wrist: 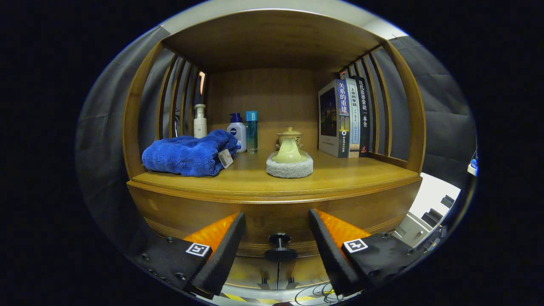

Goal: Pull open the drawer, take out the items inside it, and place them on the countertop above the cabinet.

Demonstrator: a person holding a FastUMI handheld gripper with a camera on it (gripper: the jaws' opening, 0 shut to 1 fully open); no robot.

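My gripper (pixel 277 244) fingers are spread wide and hold nothing; the drawer's one dark knob (pixel 279 247) sits between them, touching neither. The drawer (pixel 276 221) front looks closed, under the countertop (pixel 340 176). On the countertop I count one blue towel (pixel 187 154) on the left, three bottles (pixel 238 129) behind it, one lidded cup (pixel 290 138) behind one pale scrubber on a grey pad (pixel 289 163), and three upright books (pixel 344 119) on the right.
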